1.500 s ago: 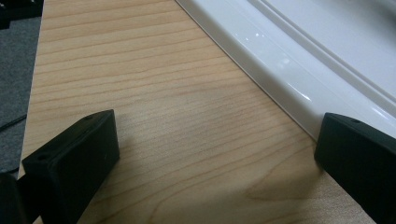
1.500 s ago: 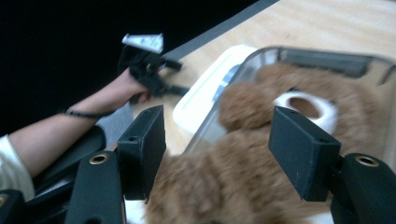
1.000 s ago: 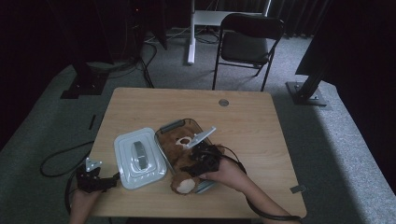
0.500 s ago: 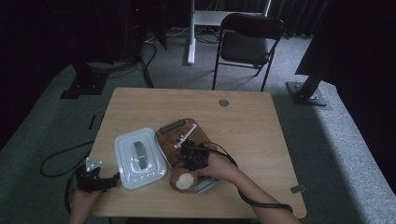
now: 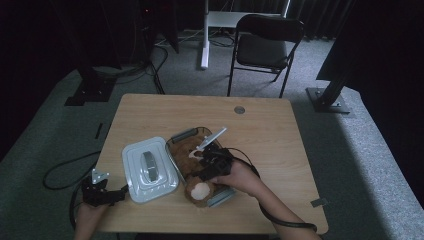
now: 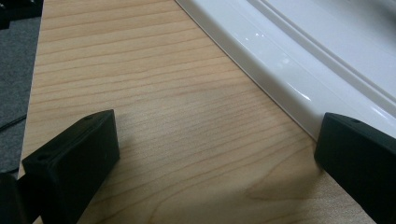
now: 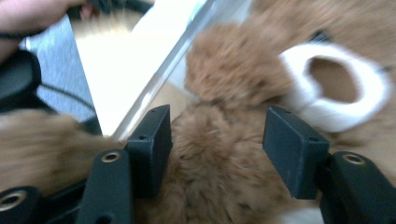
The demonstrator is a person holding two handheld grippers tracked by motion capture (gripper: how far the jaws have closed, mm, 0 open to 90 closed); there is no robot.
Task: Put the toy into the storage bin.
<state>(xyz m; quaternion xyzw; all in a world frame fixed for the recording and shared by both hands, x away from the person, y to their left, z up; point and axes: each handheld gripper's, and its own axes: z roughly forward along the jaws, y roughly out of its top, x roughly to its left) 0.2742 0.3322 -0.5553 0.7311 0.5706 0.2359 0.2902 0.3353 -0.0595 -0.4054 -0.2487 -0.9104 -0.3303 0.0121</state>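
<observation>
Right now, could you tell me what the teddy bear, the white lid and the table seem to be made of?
The teddy bear looks like brown plush: long fuzzy pile, with a white fluffy muzzle. The white lid appears to be glossy moulded plastic, judging by sharp highlights on its smooth rim. The table shows pale wood grain with a matt finish; solid wood or laminate, I cannot tell.
</observation>
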